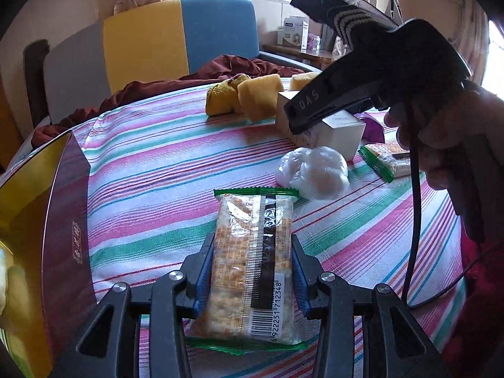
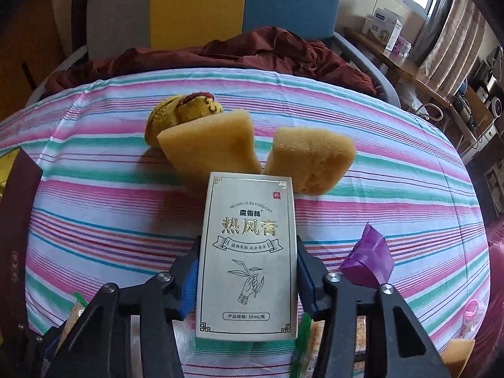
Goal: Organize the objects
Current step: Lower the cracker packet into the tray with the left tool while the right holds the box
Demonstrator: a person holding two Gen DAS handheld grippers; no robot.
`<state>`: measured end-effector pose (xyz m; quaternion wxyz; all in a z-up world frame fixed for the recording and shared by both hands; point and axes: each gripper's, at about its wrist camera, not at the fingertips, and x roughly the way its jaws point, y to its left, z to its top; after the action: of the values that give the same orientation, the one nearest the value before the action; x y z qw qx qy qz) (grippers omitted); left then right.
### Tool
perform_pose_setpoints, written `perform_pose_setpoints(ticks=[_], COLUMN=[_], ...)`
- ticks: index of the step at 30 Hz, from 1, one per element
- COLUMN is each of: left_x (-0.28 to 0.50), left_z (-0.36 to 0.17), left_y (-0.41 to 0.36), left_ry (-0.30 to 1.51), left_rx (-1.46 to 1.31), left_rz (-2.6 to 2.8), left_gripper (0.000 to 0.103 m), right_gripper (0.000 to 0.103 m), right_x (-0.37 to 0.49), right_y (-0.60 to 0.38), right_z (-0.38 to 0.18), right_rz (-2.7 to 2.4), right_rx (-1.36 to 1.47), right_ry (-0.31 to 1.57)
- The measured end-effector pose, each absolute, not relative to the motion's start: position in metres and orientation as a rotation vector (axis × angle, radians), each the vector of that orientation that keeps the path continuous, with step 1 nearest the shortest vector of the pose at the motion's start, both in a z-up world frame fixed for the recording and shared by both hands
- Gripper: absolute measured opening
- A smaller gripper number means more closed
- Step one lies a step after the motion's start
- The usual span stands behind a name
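A clear cracker packet [image 1: 252, 252] with green ends and a barcode sits between my left gripper's [image 1: 252, 249] blue pads, which press on its long sides over the striped cloth [image 1: 151, 163]. My right gripper [image 2: 249, 258] is shut on a white carton with gold print [image 2: 249, 252]. Its pads press on both long sides of the carton. In the left wrist view the same carton [image 1: 343, 132] is at the far right of the table under the black right gripper, which a hand [image 1: 441, 145] holds.
Two yellow sponges [image 2: 208, 148] [image 2: 312, 160] and a yellow embroidered pouch [image 2: 186, 110] lie beyond the carton. A purple packet [image 2: 368, 261] is to its right. A white crumpled bag [image 1: 315, 170], a second cracker packet [image 1: 384, 157] and a maroon-and-gold box [image 1: 47, 220] are nearby.
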<state>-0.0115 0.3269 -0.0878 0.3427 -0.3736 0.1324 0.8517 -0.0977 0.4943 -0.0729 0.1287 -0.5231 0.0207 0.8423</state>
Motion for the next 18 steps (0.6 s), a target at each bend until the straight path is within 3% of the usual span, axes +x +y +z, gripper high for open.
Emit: perform_pose_setpoints(ticks=[18], left_x=[-0.009], left_z=[-0.088], left_y=[0.325], left_ry=[0.344], left_rx=[-0.965], left_rz=[2.215], left_gripper=[0.044], right_gripper=[0.052], right_x=[-0.102], right_y=[0.508], right_z=[-0.092], right_rz=[2.369], right_rx=[-1.639], right_ry=[0.197])
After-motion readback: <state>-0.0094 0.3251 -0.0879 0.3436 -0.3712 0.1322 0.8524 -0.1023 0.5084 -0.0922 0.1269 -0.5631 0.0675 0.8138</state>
